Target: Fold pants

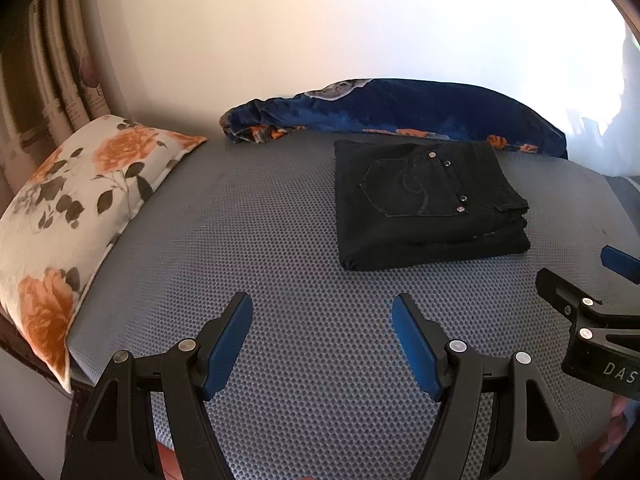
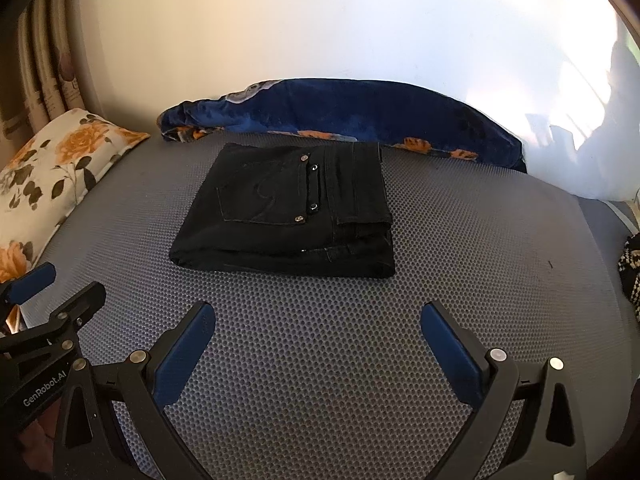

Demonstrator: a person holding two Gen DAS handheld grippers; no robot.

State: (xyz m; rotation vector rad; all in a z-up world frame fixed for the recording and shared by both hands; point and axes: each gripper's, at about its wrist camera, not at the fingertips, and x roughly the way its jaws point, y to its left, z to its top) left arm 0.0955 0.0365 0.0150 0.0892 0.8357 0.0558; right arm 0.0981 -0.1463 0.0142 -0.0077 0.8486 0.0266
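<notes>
Left gripper [image 1: 322, 304]: jaws wide apart, nothing between them, blue pads [image 1: 226, 350] facing each other over bare mat; whether the tips touch the mat cannot be told. Right gripper [image 2: 318, 312]: jaws likewise spread wide, empty, pads [image 2: 182, 360] over the mat. In the left wrist view the right gripper shows at approx. 4 o'clock, side-on; in the right wrist view the left gripper shows at approx. 8 o'clock, w/ "GenRobot.AI" lettering on its body. The two tools sit side by side, near each other, not touching.

Pants [image 2: 288, 212]: black, folded into a compact stacked rectangle, back pocket w/ metal rivets uppermost, layered edges showing on the near side. Lies flat on the grey dotted mat [image 2: 320, 360]; at approx. 12 o'clock from the right gripper, approx. 1 o'clock from the left. Well apart from both sets of jaws; open mat lies between, nothing in the way.

Surroundings: dark blue blanket [image 2: 360, 116] w/ orange flower print bunched along the far edge of the mat, just behind the pants at 12 o'clock. Floral pillow [image 1: 76, 208], white w/ orange roses, at 9–10 o'clock on the mat's left edge. Pale wall [image 1: 320, 20] behind, sunlit at 2 o'clock. Black-and-white knit item [image 2: 632, 276], partly cut off, at 3 o'clock in the right wrist view.
</notes>
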